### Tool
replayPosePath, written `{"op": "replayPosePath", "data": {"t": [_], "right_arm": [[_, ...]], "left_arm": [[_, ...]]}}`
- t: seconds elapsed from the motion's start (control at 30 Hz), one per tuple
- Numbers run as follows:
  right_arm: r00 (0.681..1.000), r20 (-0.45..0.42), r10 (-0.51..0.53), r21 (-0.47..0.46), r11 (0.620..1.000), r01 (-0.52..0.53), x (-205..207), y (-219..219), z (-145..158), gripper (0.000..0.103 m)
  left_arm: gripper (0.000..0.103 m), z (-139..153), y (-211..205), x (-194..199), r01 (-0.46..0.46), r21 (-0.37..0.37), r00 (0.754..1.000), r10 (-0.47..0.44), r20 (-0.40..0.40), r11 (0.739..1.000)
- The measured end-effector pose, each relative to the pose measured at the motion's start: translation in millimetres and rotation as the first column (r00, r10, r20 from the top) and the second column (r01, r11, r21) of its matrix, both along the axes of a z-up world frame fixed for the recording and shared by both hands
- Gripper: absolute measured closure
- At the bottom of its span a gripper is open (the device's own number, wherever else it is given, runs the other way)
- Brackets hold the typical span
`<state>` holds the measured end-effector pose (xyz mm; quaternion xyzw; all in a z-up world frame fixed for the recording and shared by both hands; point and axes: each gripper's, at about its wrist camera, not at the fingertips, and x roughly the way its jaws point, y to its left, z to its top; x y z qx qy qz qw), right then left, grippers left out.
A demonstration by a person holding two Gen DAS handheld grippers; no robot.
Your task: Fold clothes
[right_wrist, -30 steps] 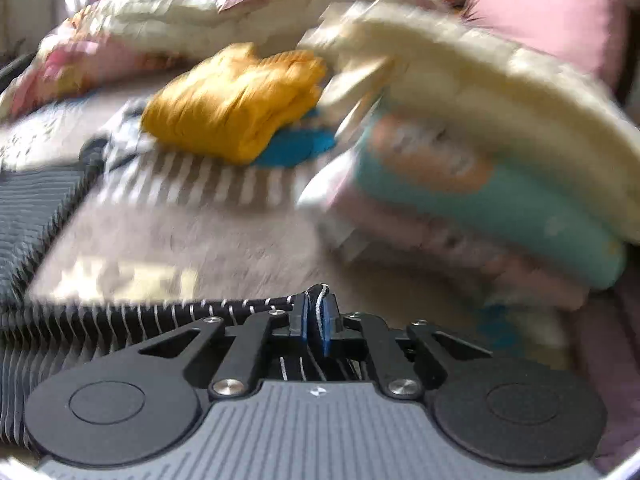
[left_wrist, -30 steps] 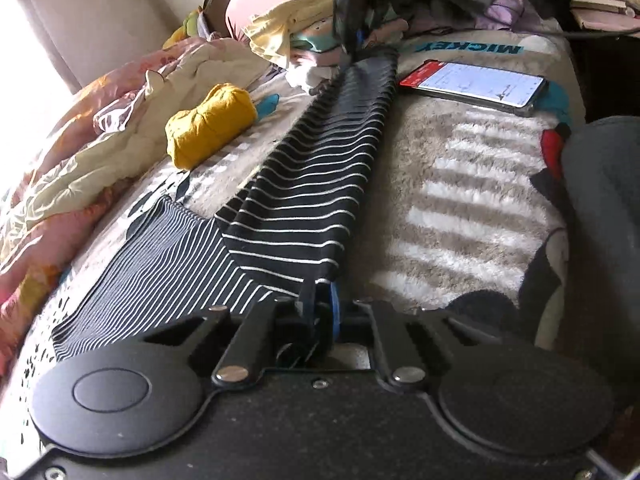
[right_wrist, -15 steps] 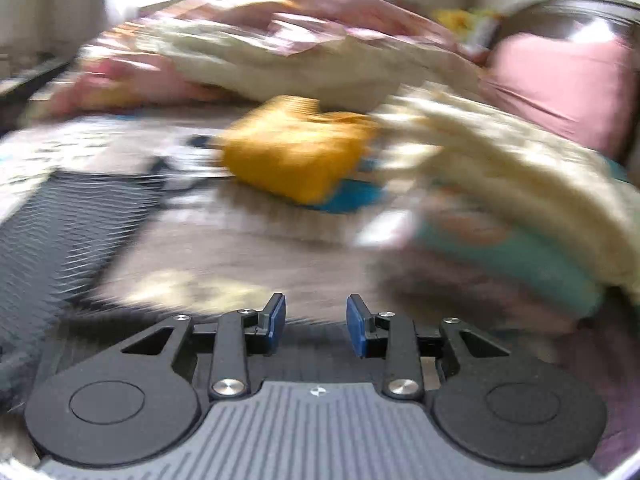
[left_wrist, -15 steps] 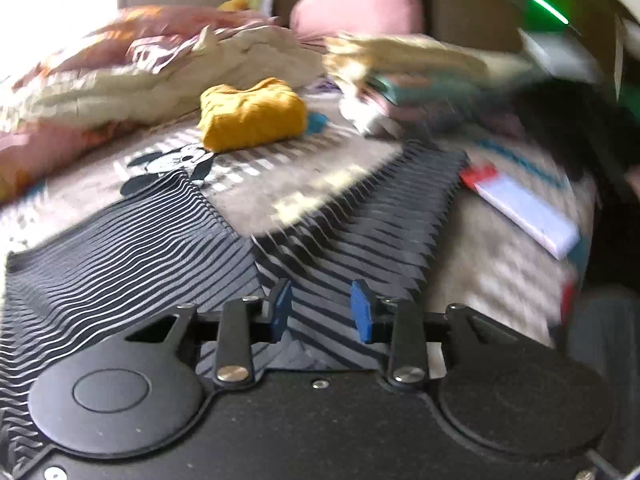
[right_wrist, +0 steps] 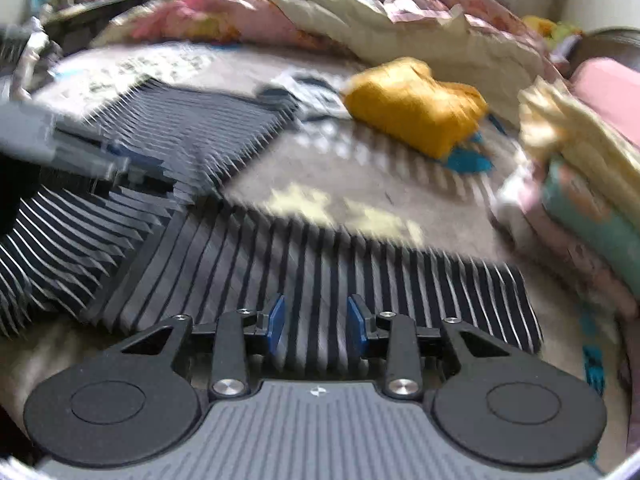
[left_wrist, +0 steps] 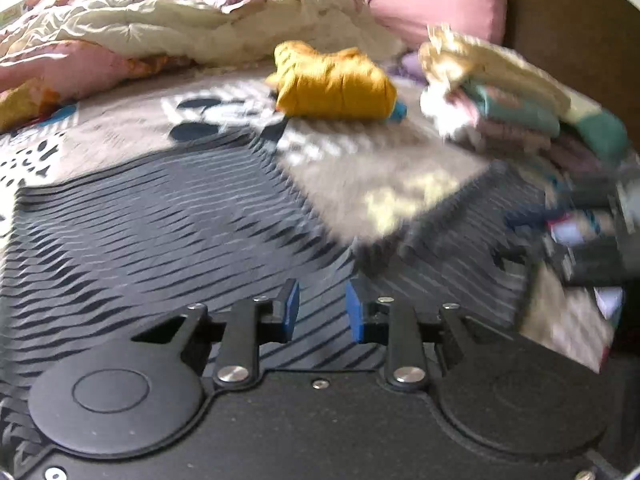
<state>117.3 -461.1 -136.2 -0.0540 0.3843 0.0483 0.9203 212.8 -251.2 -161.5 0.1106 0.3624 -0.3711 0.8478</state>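
Observation:
A dark navy garment with thin white stripes (left_wrist: 160, 220) lies flat on the bed, one part folded across toward the right; it also shows in the right wrist view (right_wrist: 320, 268). My left gripper (left_wrist: 320, 312) is open and empty just above the striped cloth. My right gripper (right_wrist: 316, 322) is open and empty over the folded striped part. The left gripper shows blurred at the left edge of the right wrist view (right_wrist: 80, 160). Both views are motion-blurred.
A rolled mustard-yellow garment (left_wrist: 336, 84) lies on the grey printed blanket (left_wrist: 380, 176) beyond the striped cloth. A stack of folded clothes (left_wrist: 520, 100) sits at the right. A crumpled quilt (left_wrist: 180, 28) and a pink pillow (left_wrist: 436, 4) lie behind.
Both grippers were shut on the striped garment a second ago; they opened, let it go and pulled back. The garment now lies folded on the bed.

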Motion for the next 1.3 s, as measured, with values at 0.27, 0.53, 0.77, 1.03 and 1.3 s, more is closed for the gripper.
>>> {"op": "replayPosePath", "data": {"t": [0.27,0.53,0.77,1.03,1.3], "right_arm": [[0.993,-0.098,0.066,0.073,0.996,-0.059,83.2,64.7,-35.6,0.065],[0.996,0.014,0.084,0.054,0.995,-0.084,55.5,115.0,-1.4,0.065],[0.934,0.073,0.349,0.086,0.931,-0.355,48.0,234.8,3.7,0.069],[0.934,0.075,0.350,0.175,0.917,-0.357,63.4,282.7,-11.5,0.079],[0.949,0.053,0.312,0.215,0.924,-0.316,63.7,280.3,-30.8,0.079]], "left_arm": [[0.076,7.2,103.4,-46.5,-0.053,0.047,0.999,0.053,0.003,0.997],[0.072,-9.9,324.5,-14.3,-0.649,-0.216,0.761,0.629,-0.160,0.730],[0.072,-13.9,441.1,30.4,-0.795,-0.342,0.581,0.791,-0.193,0.500],[0.072,10.7,458.6,126.2,-0.659,-0.167,0.752,0.640,-0.159,0.734],[0.098,14.9,443.4,154.6,-0.544,-0.069,0.836,0.533,-0.129,0.836]]}}
